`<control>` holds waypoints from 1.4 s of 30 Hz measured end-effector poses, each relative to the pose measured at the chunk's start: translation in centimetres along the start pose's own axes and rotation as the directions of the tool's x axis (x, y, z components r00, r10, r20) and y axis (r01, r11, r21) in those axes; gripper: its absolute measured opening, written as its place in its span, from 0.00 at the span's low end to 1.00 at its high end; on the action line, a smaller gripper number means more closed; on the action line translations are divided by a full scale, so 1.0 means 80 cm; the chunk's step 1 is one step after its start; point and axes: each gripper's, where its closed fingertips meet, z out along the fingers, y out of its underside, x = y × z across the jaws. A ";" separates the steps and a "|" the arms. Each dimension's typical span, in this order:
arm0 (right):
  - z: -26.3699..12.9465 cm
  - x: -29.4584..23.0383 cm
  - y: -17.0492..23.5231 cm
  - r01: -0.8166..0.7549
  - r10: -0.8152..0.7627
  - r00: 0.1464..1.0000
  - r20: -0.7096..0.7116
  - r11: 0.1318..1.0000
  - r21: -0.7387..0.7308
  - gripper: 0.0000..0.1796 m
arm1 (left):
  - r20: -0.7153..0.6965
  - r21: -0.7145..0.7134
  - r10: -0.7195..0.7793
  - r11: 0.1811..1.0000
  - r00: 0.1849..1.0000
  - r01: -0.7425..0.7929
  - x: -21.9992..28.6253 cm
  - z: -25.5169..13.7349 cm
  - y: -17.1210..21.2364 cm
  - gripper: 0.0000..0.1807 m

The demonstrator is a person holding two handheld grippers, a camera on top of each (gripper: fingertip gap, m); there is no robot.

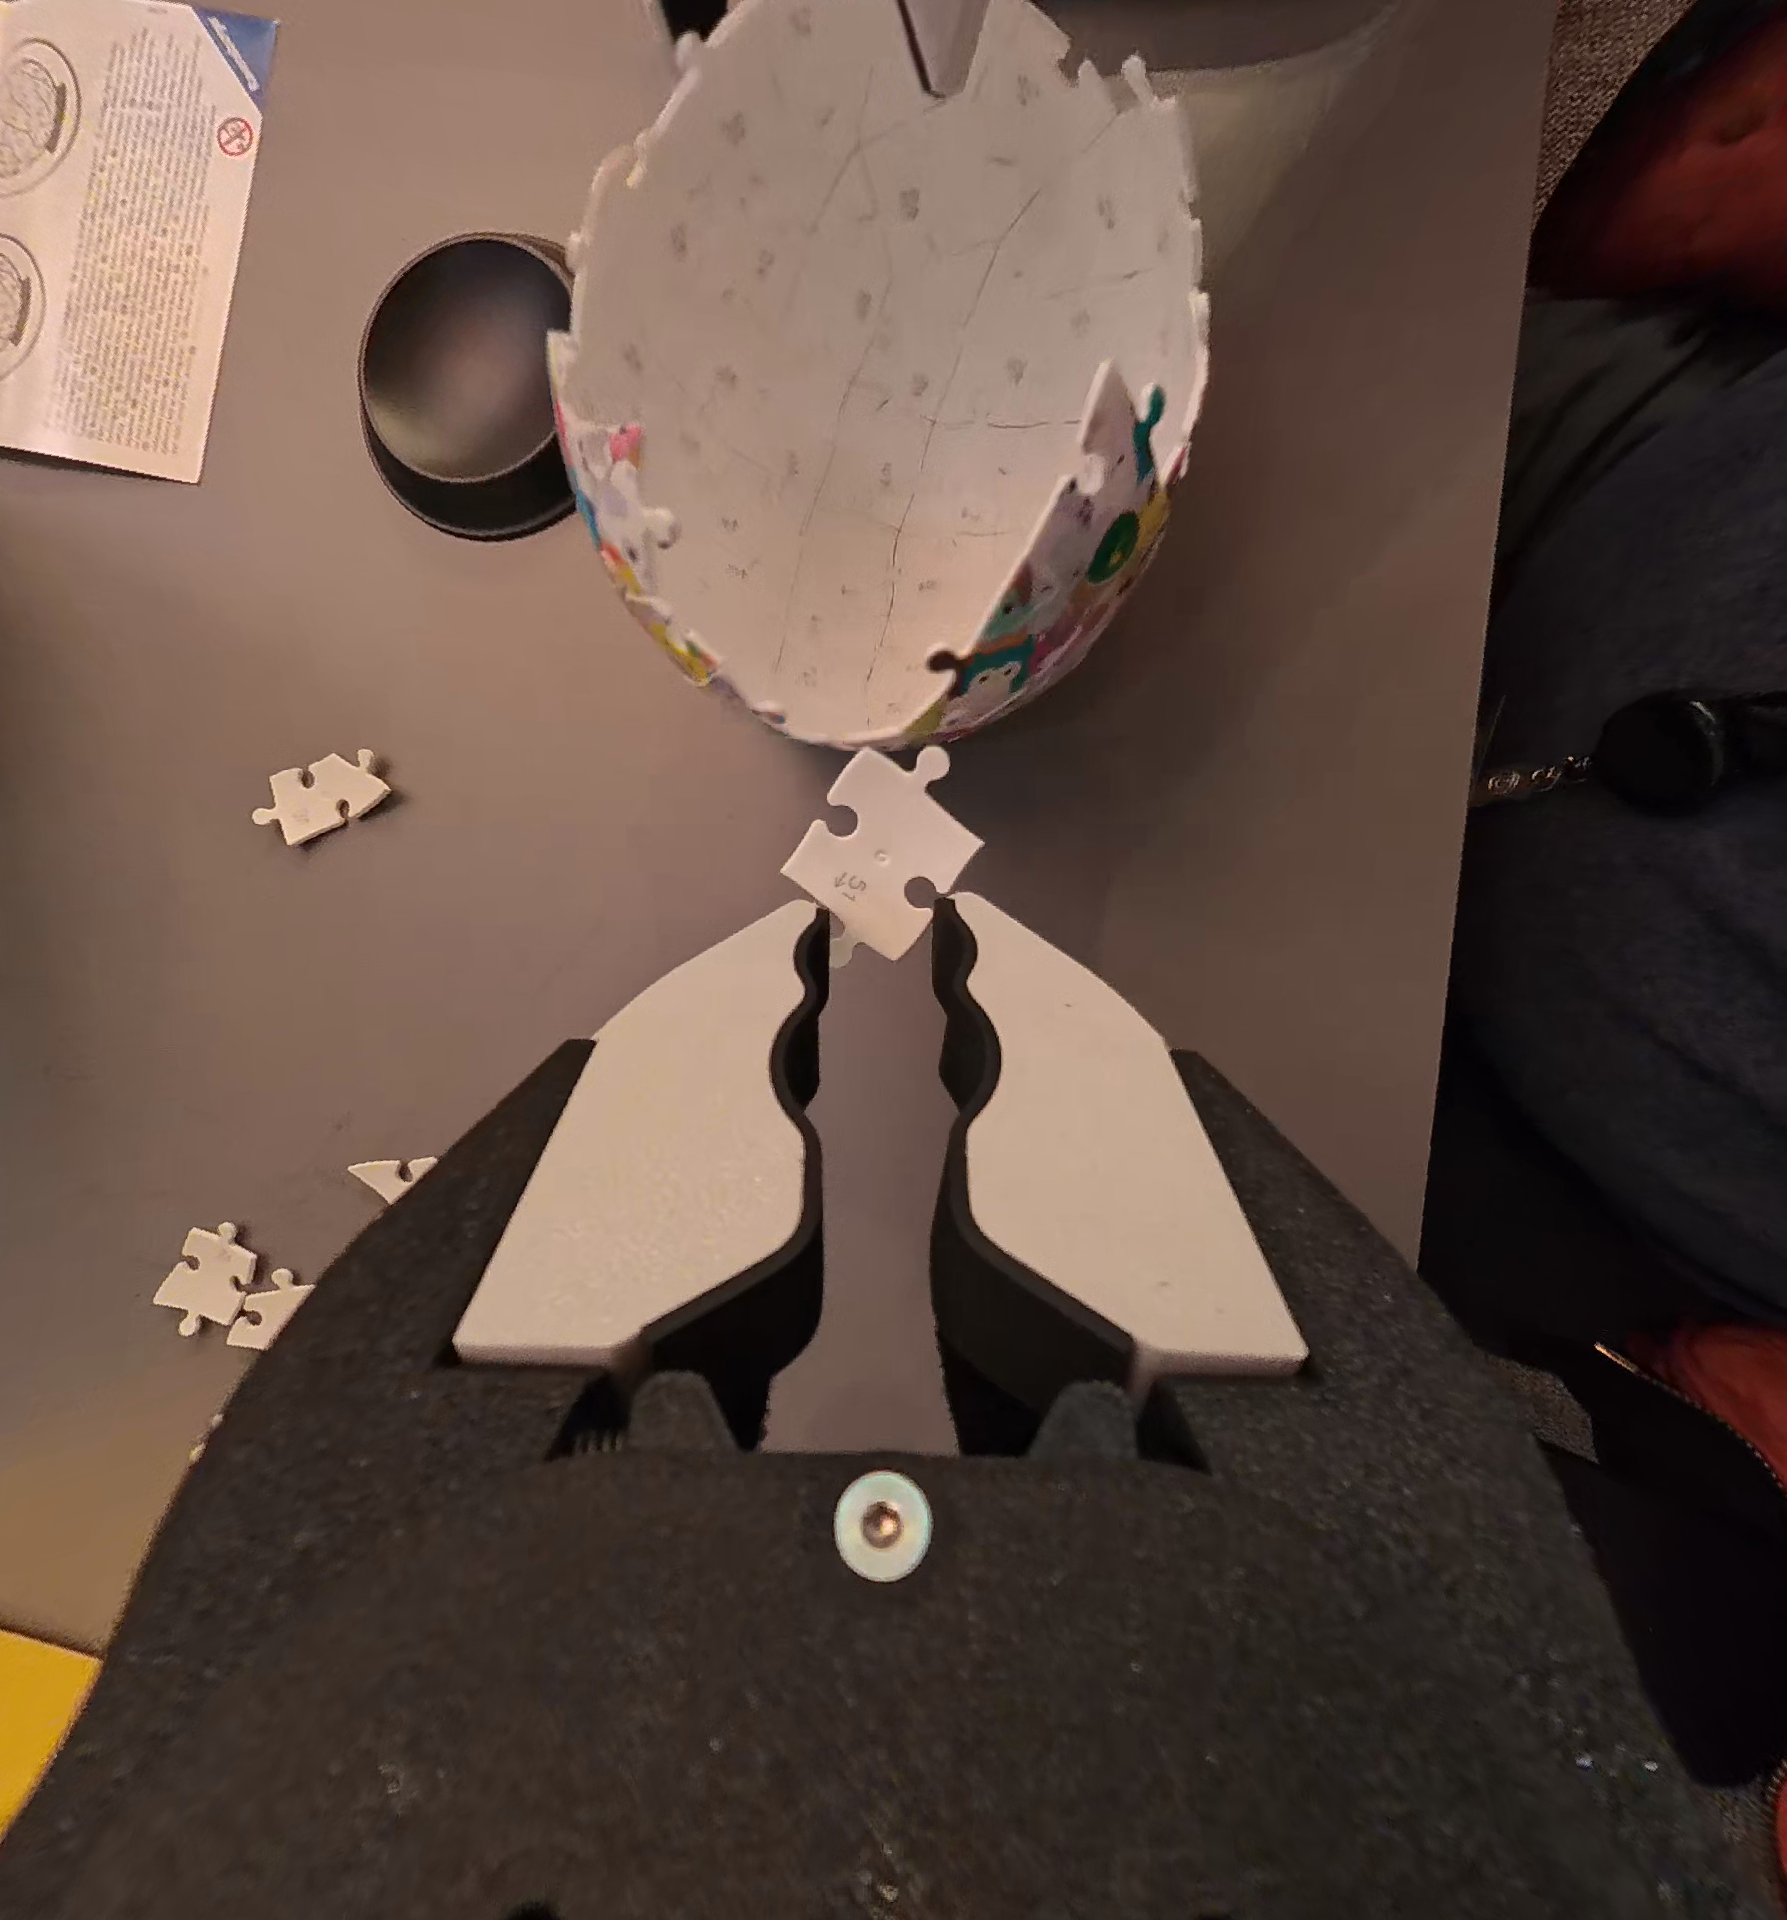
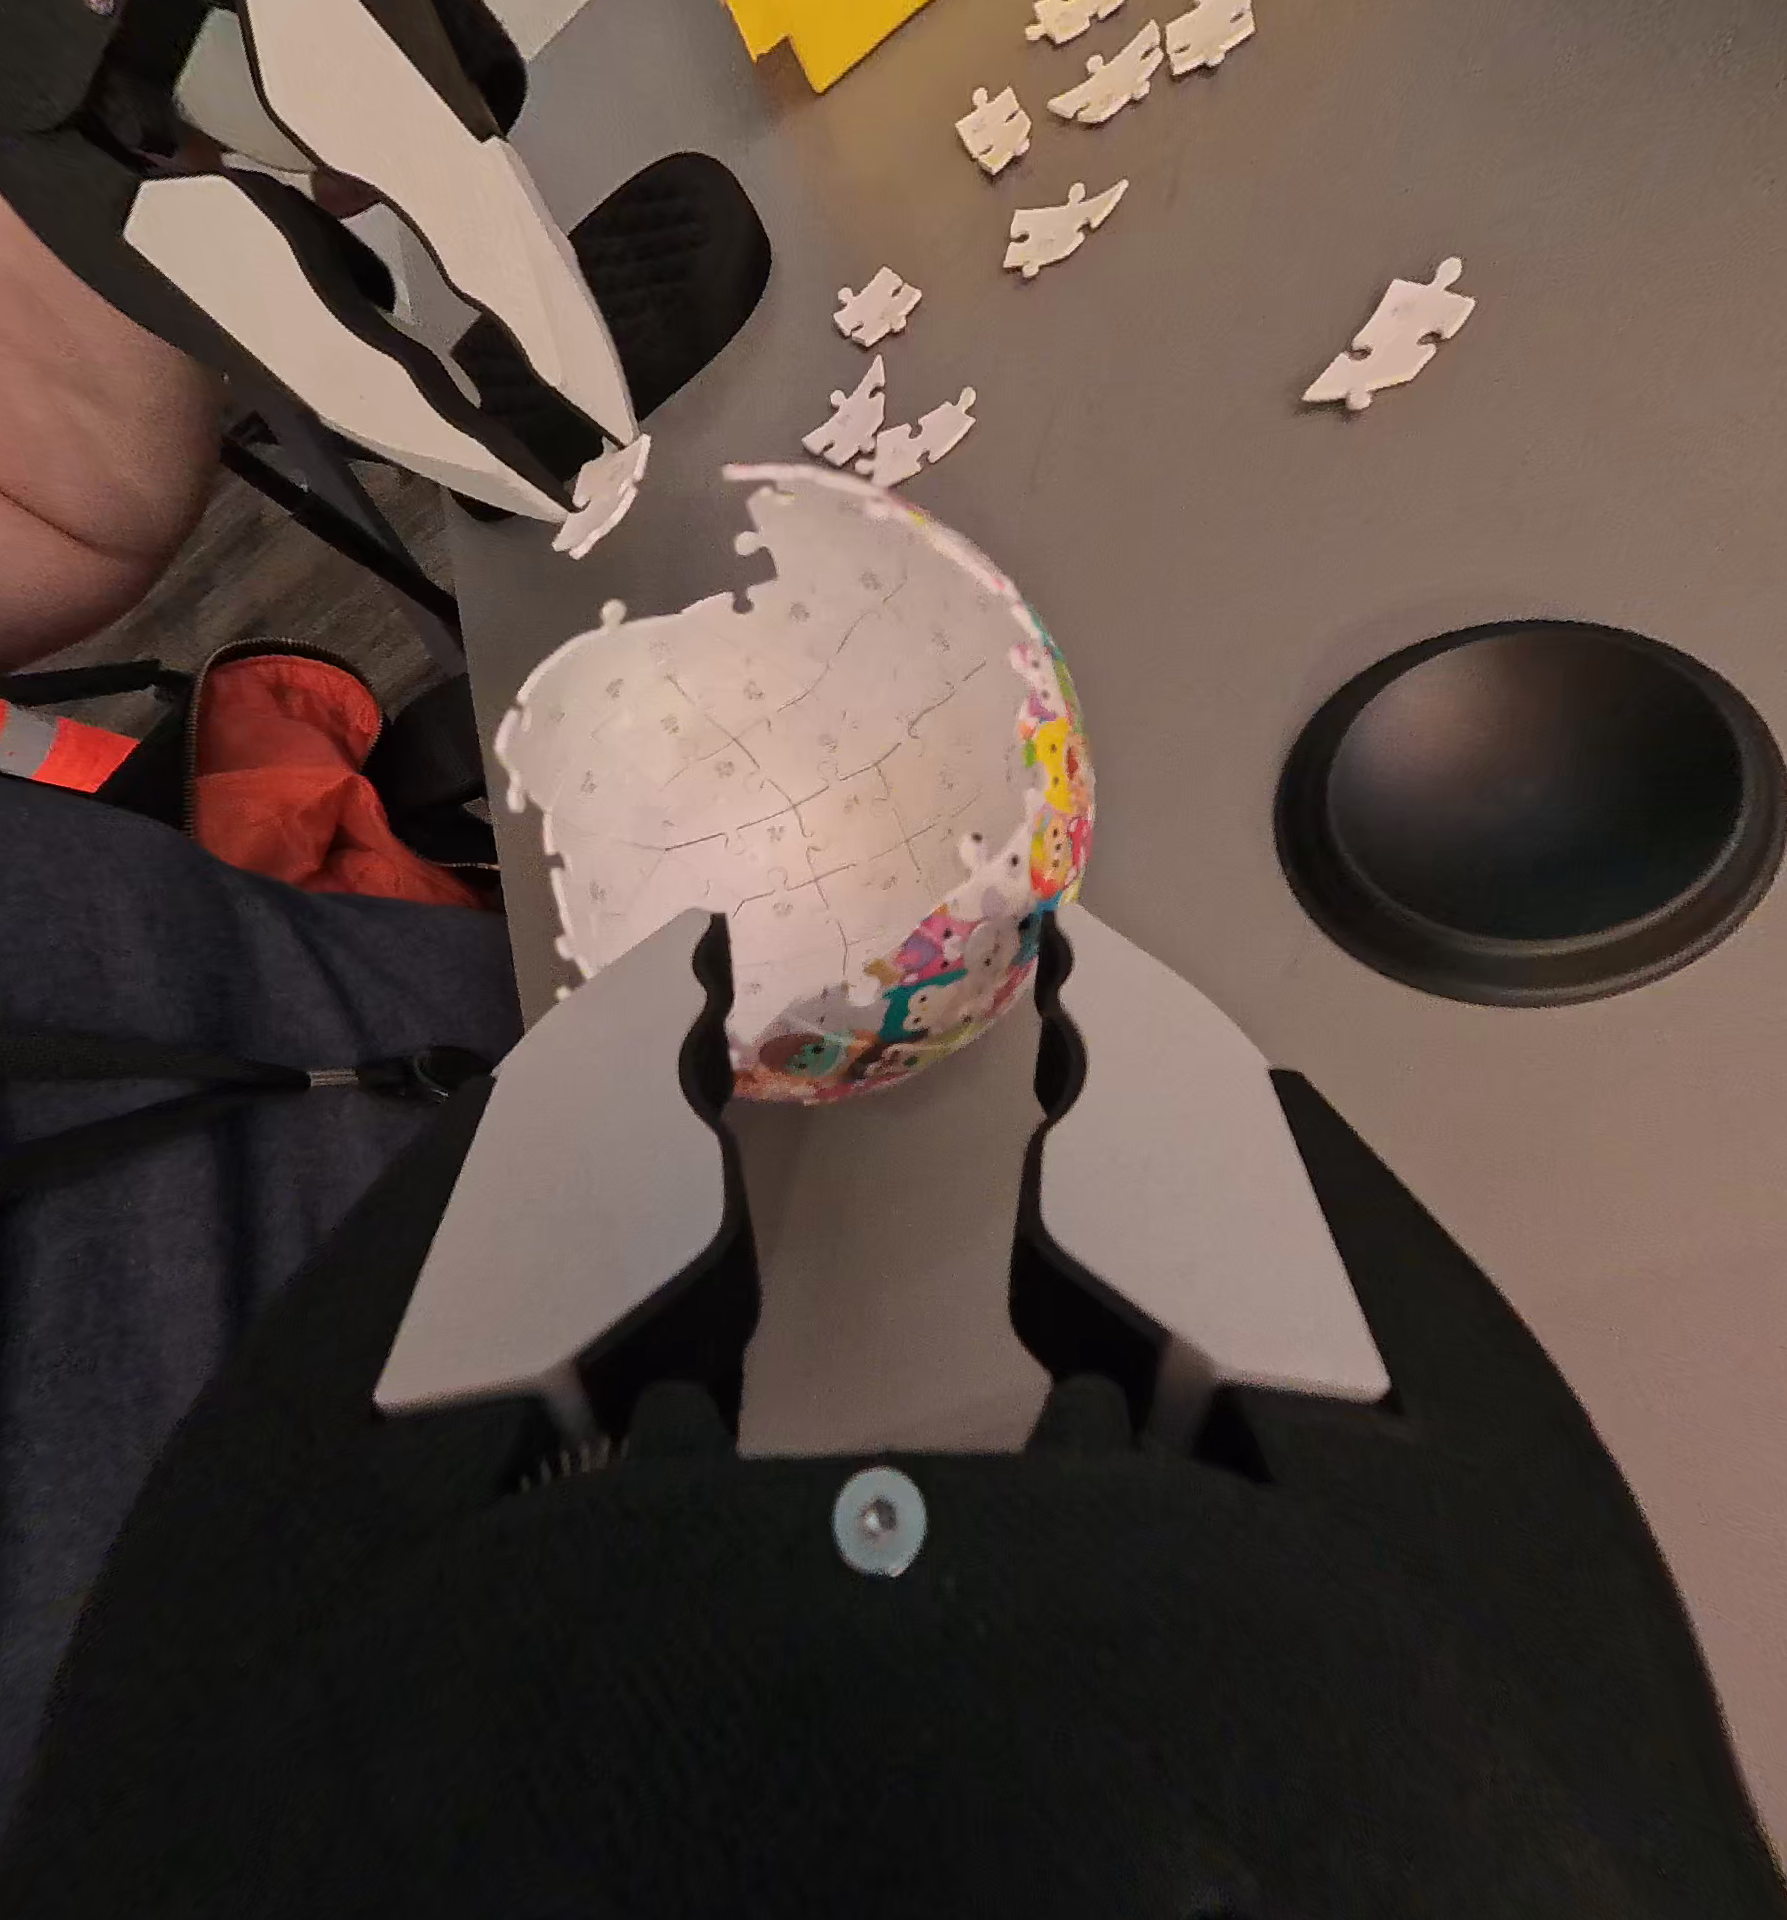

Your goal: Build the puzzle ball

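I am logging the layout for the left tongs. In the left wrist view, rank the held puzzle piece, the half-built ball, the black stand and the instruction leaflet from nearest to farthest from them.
1. Held puzzle piece: pinched at the tips of the left tongs.
2. Half-built ball: straight ahead, just past the piece.
3. Black stand: ahead to the left, beside the ball.
4. Instruction leaflet: far upper-left corner.
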 end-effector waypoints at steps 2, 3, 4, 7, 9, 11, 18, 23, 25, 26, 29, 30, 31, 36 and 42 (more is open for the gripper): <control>-0.002 -0.005 0.001 -0.014 0.014 1.000 0.000 1.000 0.004 0.32 | -0.001 -0.002 -0.003 1.000 1.000 0.003 0.001 0.001 0.001 0.10; -0.003 -0.008 0.001 -0.021 0.021 1.000 0.002 1.000 0.005 0.32 | -0.002 -0.002 -0.005 1.000 1.000 0.005 0.001 0.002 0.002 0.10; -0.004 -0.011 0.002 -0.022 0.022 1.000 0.005 1.000 0.006 0.33 | -0.005 -0.002 -0.006 1.000 1.000 0.006 0.002 0.003 0.002 0.10; -0.006 -0.017 0.006 -0.046 0.046 0.999 0.001 0.999 0.002 0.33 | -0.010 -0.001 -0.007 1.000 1.000 0.007 0.004 0.005 0.003 0.10; -0.008 -0.021 0.009 -0.072 0.072 0.997 -0.001 0.997 0.000 0.33 | -0.011 0.004 -0.009 1.000 1.000 0.009 0.006 0.007 0.003 0.10; -0.009 -0.027 0.011 -0.079 0.079 0.997 0.012 0.997 0.000 0.33 | -0.016 0.010 -0.011 1.000 1.000 0.011 0.008 0.008 0.003 0.10; -0.008 -0.037 0.021 -0.082 0.082 0.997 -0.002 0.997 -0.008 0.34 | -0.016 0.033 -0.027 0.999 1.000 0.027 0.009 0.011 0.006 0.10; -0.008 -0.055 0.029 -0.079 0.079 0.997 0.002 0.997 -0.021 0.34 | -0.015 0.051 -0.044 0.998 0.999 0.045 0.009 0.007 0.012 0.10; -0.008 -0.063 0.033 -0.075 0.075 0.997 0.003 0.997 -0.029 0.34 | -0.014 0.052 -0.048 0.997 0.999 0.049 0.010 0.005 0.014 0.10; -0.007 -0.067 0.036 -0.072 0.072 0.997 0.003 0.997 -0.036 0.35 | -0.014 0.055 -0.050 0.997 0.999 0.051 0.010 0.005 0.015 0.10; -0.005 -0.074 0.046 -0.056 0.055 0.998 -0.011 0.997 -0.059 0.35 | -0.019 0.067 -0.057 0.996 0.998 0.058 0.012 0.004 0.016 0.10; -0.004 -0.075 0.049 -0.053 0.052 0.998 -0.022 0.996 -0.069 0.35 | -0.021 0.069 -0.058 0.996 0.998 0.059 0.013 0.005 0.016 0.10; -0.002 -0.075 0.052 -0.046 0.044 0.999 -0.032 0.996 -0.077 0.35 | -0.025 0.070 -0.059 0.996 0.998 0.061 0.015 0.007 0.017 0.10; 0.006 -0.068 0.064 -0.031 0.022 0.996 -0.081 0.993 -0.110 0.35 | -0.048 0.072 -0.056 0.996 0.997 0.059 0.023 0.018 0.013 0.10; 0.011 -0.063 0.066 -0.016 0.002 0.993 -0.114 0.993 -0.115 0.35 | -0.070 0.074 -0.033 0.997 0.997 0.038 0.032 0.032 0.003 0.10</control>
